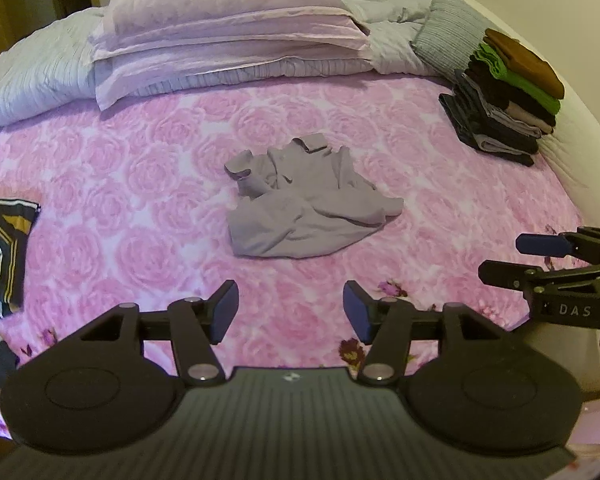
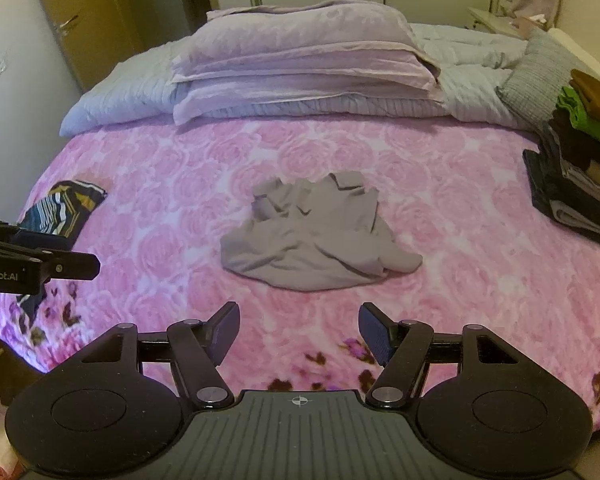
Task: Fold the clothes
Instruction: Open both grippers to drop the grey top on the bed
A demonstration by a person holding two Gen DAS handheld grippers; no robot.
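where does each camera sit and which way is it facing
Left wrist: rides the left hand-held gripper, jaws open, facing down the pink rose-print bedspread; the right hand-held gripper enters at the right edge.
Right wrist: rides the right hand-held gripper, open, same heading; the left one enters at left.
Both share the crumpled grey garment and the stack of folded clothes.

Left gripper point(image 1: 290, 310) hangs angled downward, jaws parted with nothing between the blue pads point(image 1: 224, 312). Right gripper point(image 2: 299, 332) sits alongside it, also tilted down, jaws spread wide and empty. Each pokes into the other's view from the side: the right one at the left camera's right edge, the left one opposite.
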